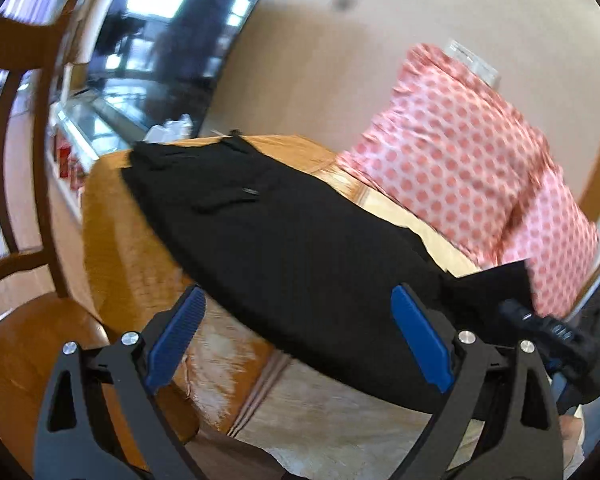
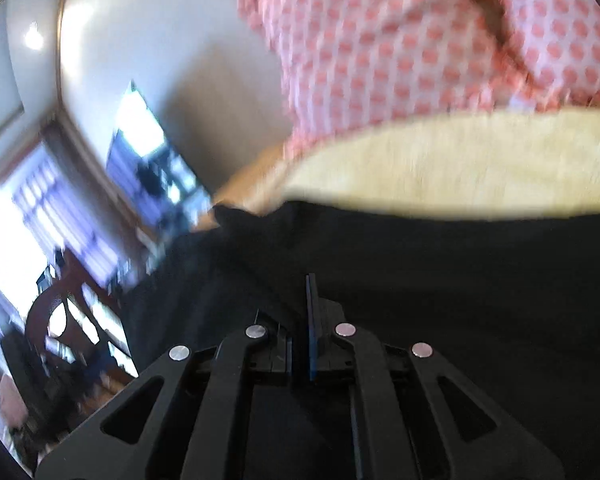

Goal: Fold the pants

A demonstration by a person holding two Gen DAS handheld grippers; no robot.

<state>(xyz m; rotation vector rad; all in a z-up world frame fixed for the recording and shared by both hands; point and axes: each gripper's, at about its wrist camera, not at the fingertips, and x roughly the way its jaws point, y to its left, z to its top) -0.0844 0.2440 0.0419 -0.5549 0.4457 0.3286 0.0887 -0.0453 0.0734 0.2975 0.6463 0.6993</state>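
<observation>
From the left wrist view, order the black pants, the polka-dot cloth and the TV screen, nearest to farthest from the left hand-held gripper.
1. Black pants: lying right ahead of the open left hand-held gripper, across the table.
2. Polka-dot cloth: beyond the pants, to the right.
3. TV screen: farthest, past the table's far end, upper left.

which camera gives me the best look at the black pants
The left wrist view: the black pants lie stretched along the table, pockets visible. The right wrist view shows only blurred dark cloth around the shut right tongs.
</observation>
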